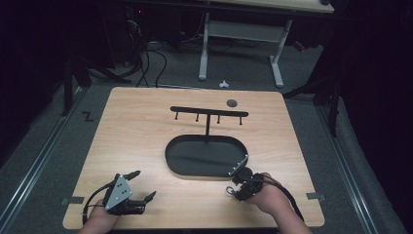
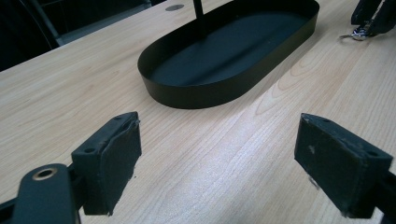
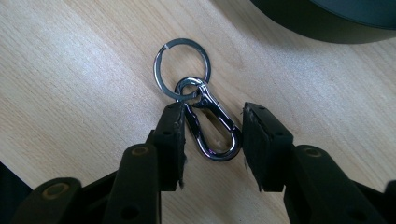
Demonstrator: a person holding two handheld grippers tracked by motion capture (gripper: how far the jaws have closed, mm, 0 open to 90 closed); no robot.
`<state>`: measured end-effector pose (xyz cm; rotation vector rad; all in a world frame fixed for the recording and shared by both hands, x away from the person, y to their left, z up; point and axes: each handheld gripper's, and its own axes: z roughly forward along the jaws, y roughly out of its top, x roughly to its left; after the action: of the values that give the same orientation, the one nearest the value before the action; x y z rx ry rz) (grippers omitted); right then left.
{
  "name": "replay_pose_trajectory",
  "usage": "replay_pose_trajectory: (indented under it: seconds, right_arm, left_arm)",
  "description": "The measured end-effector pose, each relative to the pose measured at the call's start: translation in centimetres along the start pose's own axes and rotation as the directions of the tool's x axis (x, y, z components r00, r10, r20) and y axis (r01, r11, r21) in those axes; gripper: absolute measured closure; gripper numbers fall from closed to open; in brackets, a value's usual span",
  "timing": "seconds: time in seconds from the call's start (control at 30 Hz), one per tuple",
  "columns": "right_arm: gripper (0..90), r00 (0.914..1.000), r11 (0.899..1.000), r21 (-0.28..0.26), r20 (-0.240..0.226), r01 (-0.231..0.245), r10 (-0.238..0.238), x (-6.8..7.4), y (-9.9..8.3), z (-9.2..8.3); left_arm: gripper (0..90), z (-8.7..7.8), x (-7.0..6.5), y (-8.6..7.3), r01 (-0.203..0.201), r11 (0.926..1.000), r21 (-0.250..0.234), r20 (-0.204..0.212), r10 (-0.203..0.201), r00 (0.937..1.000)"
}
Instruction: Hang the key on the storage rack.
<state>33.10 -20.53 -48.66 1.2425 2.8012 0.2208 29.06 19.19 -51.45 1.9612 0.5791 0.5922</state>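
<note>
A wooden worktop (image 1: 136, 141) is seen from above, with a black oval tray (image 1: 171, 155) near its middle. A thin black post rises from the tray's far side and carries a crossbar rack (image 1: 209, 111) with four small hooks. A small dark disc (image 1: 232, 103) lies near the far edge.

The left tool (image 1: 144, 185) is held low at the near left, its jaws spread wide with bare wood between them; the tray (image 2: 196, 95) is seen just ahead of it.

The right tool (image 3: 212, 140) is held at the tray's near right corner. Its jaws are set either side of a metal clip (image 3: 212, 128) lying flat on the wood, partly closed around it, with small gaps visible. A key ring (image 3: 182, 69) is linked to the clip's far end.
</note>
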Motion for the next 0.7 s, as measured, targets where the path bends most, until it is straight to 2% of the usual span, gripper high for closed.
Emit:
replay_pose_trajectory:
  seconds: [0.13,0.4,0.43,0.47,0.53,0.67,0.7]
  right_arm:
    - [64.5,0.9998,1.0,0.019,-0.015,0.012,-0.011,-0.03,0.05,0.19]
    - [67.0,0.9998,1.0,0.014,-0.01,0.019,-0.019,0.01,0.11,0.21]
    - [64.1,0.9994,0.999,0.012,0.008,0.033,-0.033,0.24,0.16,0.25]
    - [64.1,0.9994,0.999,0.012,0.008,0.033,-0.033,0.24,0.16,0.25]
    - [57.6,0.9994,0.999,0.016,0.016,0.03,-0.03,0.33,0.37,0.33]
    - [59.3,0.9989,0.999,0.026,0.004,0.047,-0.047,0.32,0.72,0.38]
    - [59.8,0.9979,0.997,0.029,0.002,0.065,-0.065,0.24,0.77,0.38]
  left_arm:
    - [15.2,0.03,-0.03,0.04,-0.006,1.0,0.005,0.003,0.006,1.0]
    - [15.2,0.03,-0.03,0.05,-0.005,1.0,0.005,0.002,0.005,1.0]
    - [15.2,0.02,-0.03,0.04,-0.006,1.0,0.005,0.002,0.006,1.0]
    - [15.2,0.02,-0.03,0.04,-0.006,1.0,0.005,0.002,0.006,1.0]
    - [15.2,0.04,-0.02,0.05,-0.005,1.0,0.004,0.001,0.005,1.0]
    - [15.2,-0.01,0.0,0.05,-0.006,1.0,0.002,0.0,0.006,1.0]
    - [15.2,-0.01,0.01,0.04,-0.004,1.0,0.001,0.0,0.004,1.0]
